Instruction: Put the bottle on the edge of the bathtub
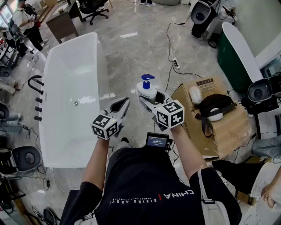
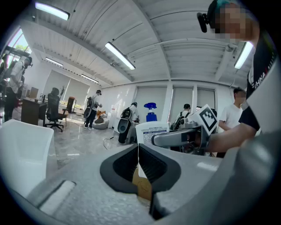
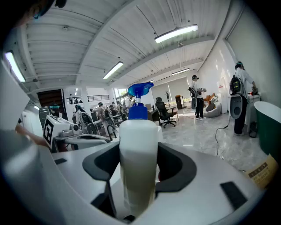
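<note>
**Item:** white plastic pump bottle with a blue dispenser head [image 1: 146,89].
**Location:** in the air above the floor, to the right of the tub, not yet on its edge.

**Right claw** [image 1: 150,98]: closed on the bottle's body, one pad pressing each side, pump head clear above the jaws.
**Left claw** [image 1: 123,104]: jaws together, nothing between them, just beside the right claw on the tub side.

**Risks, as judged**
- The tub's edge looks narrow and glossy. A bottle set down off-centre or tilted could slide into the basin or drop to the floor.
- The bottle's wall is smooth and rounded, so it may twist or slip in the pads while it is carried across.
- The pump head makes the bottle top-heavy. Letting go before the base sits flat would likely topple it.
- The idle left claw sits between the bottle and the tub, and a careless swing could knock the two together.

**Surface:** long white freestanding bathtub [image 1: 70,132], empty, with a drain at mid-basin and black tap fittings [image 1: 36,85] along its far side.

**Room**
- Grey marbled tile floor [image 1: 131,48], crossed by black cables and a white power strip [image 1: 176,64].
- Open brown cardboard box [image 1: 230,127] to the right, holding black and white gear.
- Black office chair [image 1: 94,11] beyond, with other people working around the margins.
</note>
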Demonstrator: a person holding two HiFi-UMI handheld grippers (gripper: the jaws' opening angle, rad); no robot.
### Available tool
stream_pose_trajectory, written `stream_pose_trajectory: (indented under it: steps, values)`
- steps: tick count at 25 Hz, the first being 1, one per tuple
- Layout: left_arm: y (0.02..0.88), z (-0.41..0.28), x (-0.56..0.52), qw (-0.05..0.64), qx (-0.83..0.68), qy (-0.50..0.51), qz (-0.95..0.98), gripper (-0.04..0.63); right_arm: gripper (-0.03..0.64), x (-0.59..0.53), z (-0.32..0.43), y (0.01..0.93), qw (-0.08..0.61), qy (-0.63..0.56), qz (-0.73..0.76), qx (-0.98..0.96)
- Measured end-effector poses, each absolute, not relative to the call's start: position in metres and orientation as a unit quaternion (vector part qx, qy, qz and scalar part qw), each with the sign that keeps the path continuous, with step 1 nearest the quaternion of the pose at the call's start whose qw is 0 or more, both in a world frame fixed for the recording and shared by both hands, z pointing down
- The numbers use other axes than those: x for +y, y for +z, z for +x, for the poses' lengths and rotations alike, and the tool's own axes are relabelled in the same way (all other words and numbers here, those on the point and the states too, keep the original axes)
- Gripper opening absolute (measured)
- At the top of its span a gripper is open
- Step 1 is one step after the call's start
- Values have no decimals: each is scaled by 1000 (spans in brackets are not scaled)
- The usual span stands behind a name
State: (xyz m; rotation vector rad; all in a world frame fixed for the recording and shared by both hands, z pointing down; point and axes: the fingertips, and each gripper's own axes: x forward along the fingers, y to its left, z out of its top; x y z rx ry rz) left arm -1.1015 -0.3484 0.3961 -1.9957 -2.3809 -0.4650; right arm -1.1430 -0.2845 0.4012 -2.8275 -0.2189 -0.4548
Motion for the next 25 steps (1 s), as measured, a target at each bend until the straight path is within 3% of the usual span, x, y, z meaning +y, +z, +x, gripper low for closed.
stream_pose_trajectory:
  steps: [25]
  values:
    - [399,-1113,-345,-17,-758,-149,-634,12,264,-284,-1155,402,147,-149,-976,-64]
